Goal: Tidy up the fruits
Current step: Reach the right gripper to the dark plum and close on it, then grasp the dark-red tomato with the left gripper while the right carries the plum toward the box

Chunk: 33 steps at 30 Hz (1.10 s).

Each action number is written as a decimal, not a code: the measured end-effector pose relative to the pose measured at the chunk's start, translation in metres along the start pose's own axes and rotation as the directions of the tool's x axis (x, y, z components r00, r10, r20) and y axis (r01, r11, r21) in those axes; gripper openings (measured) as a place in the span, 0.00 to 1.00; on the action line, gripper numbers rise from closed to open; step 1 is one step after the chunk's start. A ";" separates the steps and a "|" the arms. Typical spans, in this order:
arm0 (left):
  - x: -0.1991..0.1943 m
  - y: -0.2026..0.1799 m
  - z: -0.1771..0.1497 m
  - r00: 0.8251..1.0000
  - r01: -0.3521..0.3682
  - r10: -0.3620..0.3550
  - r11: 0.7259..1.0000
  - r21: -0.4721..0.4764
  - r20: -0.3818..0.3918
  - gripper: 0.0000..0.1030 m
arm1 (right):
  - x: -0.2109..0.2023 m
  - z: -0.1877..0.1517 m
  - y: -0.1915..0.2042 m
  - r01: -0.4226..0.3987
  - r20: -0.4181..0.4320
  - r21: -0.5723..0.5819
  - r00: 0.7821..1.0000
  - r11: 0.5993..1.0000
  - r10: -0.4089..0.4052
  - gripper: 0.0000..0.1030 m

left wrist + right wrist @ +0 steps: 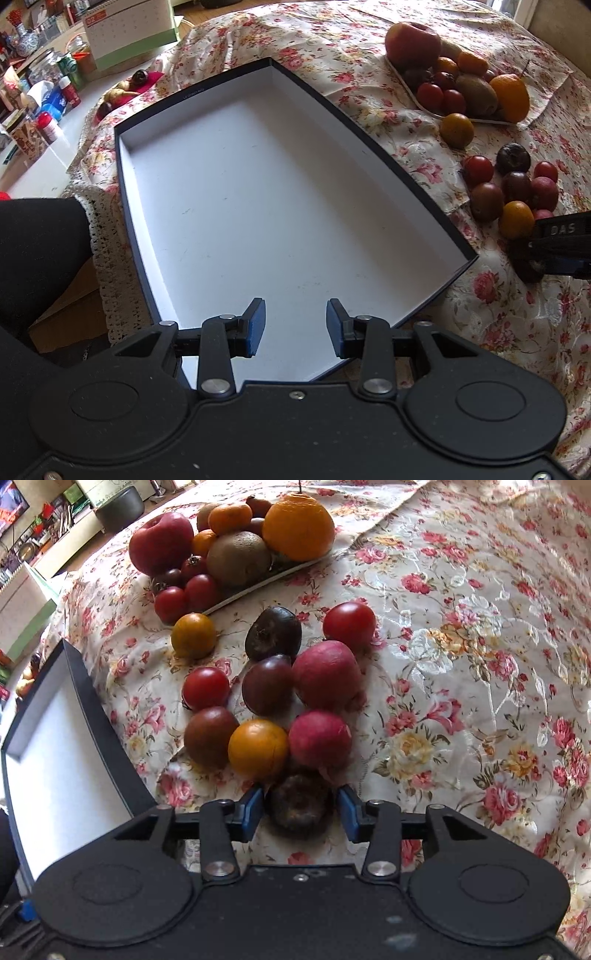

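An empty dark-rimmed box (258, 206) with a white inside lies on the floral cloth; its edge shows in the right wrist view (55, 720). My left gripper (295, 325) is open and empty above the box's near end. My right gripper (300, 808) has its pads on both sides of a dark brown fruit (299, 805) on the cloth, at the near end of a cluster of loose small fruits (273, 686). It reaches in at the right of the left wrist view (532, 258). A plate of fruit (236, 546) with an apple, kiwi and orange stands behind.
The loose cluster holds red tomatoes, dark plums, pink fruits and an orange one (258, 748). A single orange fruit (192, 635) lies by the plate. A counter with jars and a calendar (125, 33) is at far left. A black-clothed leg (37, 251) is beside the table's lace edge.
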<state>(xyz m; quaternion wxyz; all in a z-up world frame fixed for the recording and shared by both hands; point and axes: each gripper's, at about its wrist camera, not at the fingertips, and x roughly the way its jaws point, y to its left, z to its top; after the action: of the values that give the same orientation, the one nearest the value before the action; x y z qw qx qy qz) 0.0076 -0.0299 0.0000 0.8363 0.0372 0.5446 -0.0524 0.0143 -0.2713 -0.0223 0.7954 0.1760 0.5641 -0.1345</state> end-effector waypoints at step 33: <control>0.052 -0.143 0.103 0.970 0.216 -0.194 0.964 0.154 -0.147 0.44 | -0.060 0.005 -0.063 -0.064 0.111 0.037 0.992 0.997 0.060 0.41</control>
<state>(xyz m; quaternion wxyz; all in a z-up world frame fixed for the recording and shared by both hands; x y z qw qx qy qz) 0.1033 -0.1868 -0.0072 0.7826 0.0547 0.5927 -0.1822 -0.0270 -0.3296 0.0282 0.8252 0.2019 0.5110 -0.1306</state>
